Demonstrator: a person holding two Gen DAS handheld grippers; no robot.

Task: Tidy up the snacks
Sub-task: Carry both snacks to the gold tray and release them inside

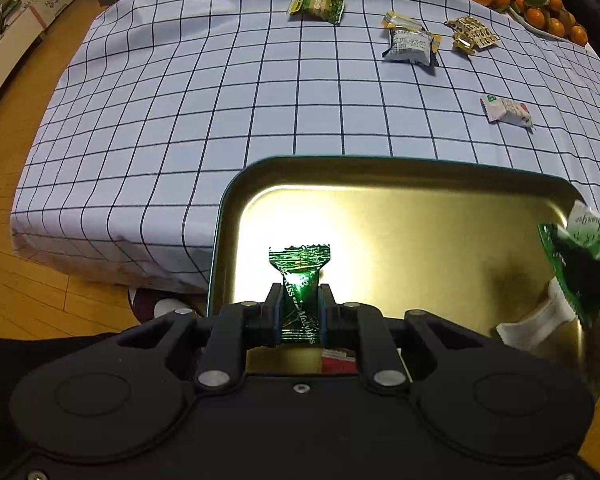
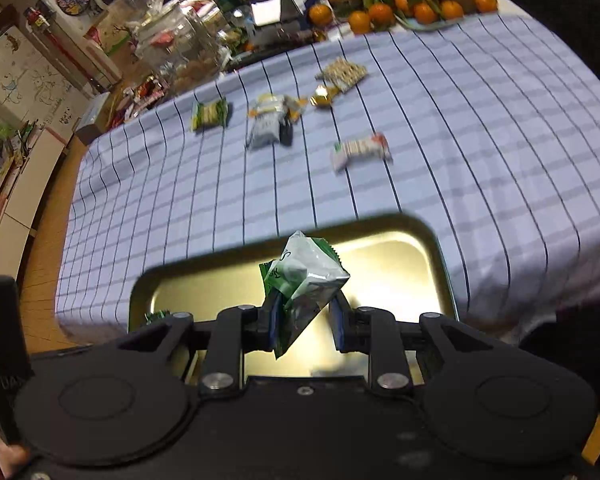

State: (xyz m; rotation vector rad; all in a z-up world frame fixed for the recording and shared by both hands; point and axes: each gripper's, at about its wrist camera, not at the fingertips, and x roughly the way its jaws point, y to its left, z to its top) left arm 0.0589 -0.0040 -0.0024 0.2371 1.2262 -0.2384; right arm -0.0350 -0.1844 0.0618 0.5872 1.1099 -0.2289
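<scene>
Left gripper (image 1: 300,312) clenched on green foil candy (image 1: 300,280) — held upright above gold tray (image 1: 380,216), near tray's left side. Right gripper (image 2: 306,318) grasps green-and-silver packet (image 2: 306,280) above same tray (image 2: 380,256); packet tilted, pinched mainly against left finger. Tray sits at near edge of checked tablecloth (image 1: 180,100). Beyond tray, loose on cloth: green snack pack (image 1: 317,4), grey pack (image 1: 410,46), white pack (image 1: 507,111) — well apart from tray. Oranges (image 1: 532,0) at far right corner.
</scene>
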